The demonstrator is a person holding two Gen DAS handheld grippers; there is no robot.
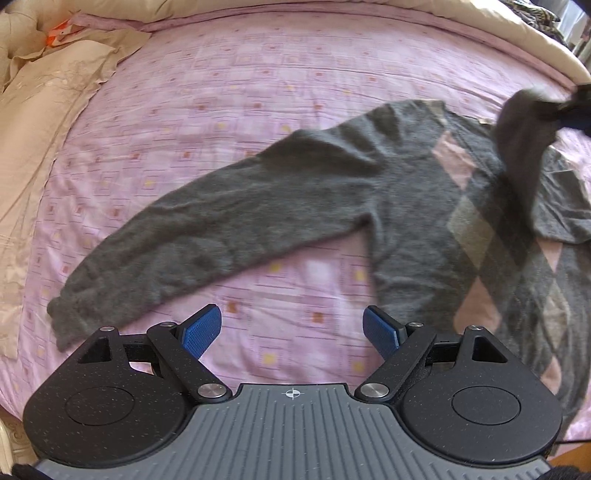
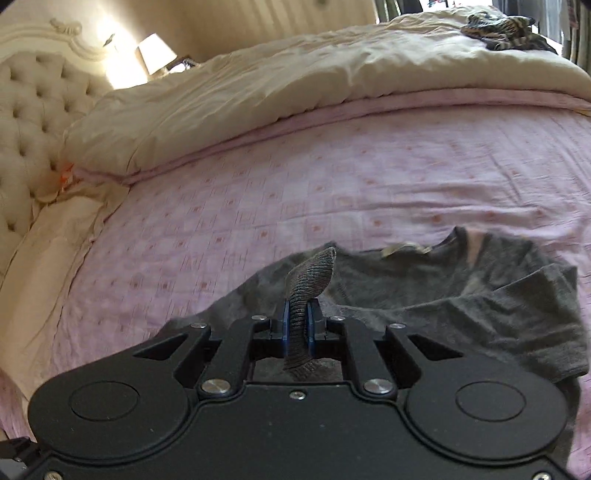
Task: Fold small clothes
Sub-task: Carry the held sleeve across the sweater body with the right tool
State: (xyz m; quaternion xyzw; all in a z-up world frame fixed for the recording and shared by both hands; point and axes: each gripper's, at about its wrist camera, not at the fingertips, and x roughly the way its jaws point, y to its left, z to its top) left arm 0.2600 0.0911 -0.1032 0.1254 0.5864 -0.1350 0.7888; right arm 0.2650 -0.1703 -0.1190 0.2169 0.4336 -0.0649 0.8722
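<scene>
A small grey sweater (image 1: 369,192) with pink and pale diamonds lies face up on the pink bedsheet (image 1: 221,92). Its one sleeve (image 1: 166,240) stretches flat toward the lower left. My left gripper (image 1: 291,330) hovers open above bare sheet just below that sleeve, its blue pads (image 1: 201,330) holding nothing. In the right wrist view my right gripper (image 2: 297,328) is shut on the ribbed cuff (image 2: 310,284) of the other sleeve, lifted over the sweater's body (image 2: 461,295). That raised sleeve (image 1: 524,136) shows at the right in the left wrist view.
A cream duvet (image 2: 295,81) is rolled back along the far side of the bed. A cream pillow (image 1: 44,110) lies at the left by the tufted headboard (image 2: 33,122). Dark patterned clothes (image 2: 502,29) sit at the far right corner. A lamp (image 2: 155,51) stands behind.
</scene>
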